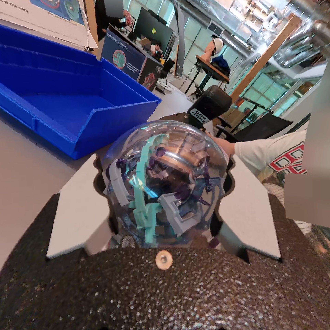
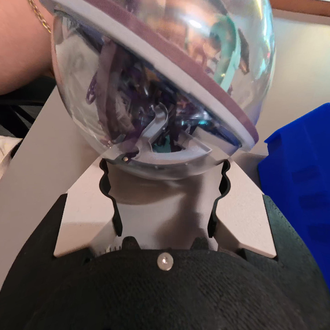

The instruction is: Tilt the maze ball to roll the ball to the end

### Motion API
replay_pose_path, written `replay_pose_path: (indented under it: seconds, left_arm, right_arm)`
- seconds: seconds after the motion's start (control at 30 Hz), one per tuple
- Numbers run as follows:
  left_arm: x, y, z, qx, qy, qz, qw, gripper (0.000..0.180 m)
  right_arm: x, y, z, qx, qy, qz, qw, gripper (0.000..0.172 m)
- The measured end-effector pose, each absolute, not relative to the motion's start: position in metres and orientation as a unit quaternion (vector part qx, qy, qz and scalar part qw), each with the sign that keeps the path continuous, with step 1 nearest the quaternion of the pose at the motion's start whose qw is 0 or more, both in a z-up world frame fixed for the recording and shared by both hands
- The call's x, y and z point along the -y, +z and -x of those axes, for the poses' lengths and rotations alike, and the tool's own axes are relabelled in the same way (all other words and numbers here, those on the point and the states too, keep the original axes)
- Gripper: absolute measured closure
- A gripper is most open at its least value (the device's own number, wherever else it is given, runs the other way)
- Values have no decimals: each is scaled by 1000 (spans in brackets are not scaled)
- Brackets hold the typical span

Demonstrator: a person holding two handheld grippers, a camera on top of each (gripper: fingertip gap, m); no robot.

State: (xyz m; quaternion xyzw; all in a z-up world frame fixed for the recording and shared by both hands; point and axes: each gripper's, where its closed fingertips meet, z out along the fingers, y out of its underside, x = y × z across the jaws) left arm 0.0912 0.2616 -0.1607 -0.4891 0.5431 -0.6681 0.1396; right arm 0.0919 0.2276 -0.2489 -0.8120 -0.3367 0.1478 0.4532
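Bright daylight fills the left wrist view, with fisheye bending at the edges. The right wrist view is dimmer and blurred; glare streaks the maze ball (image 2: 160, 80).

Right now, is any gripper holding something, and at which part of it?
The left gripper clamps the maze ball across its clear shell. The right gripper is open, its fingertips just under the ball.
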Motion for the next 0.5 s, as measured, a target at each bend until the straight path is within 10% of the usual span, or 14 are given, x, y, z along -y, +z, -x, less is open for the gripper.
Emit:
replay_pose_path:
  seconds: [0.5]
  left_arm:
    - [-249,-160,-84,-595,-645,452,162,47]
  right_arm:
    - [-223,-257,-88,356,151,812,437,47]
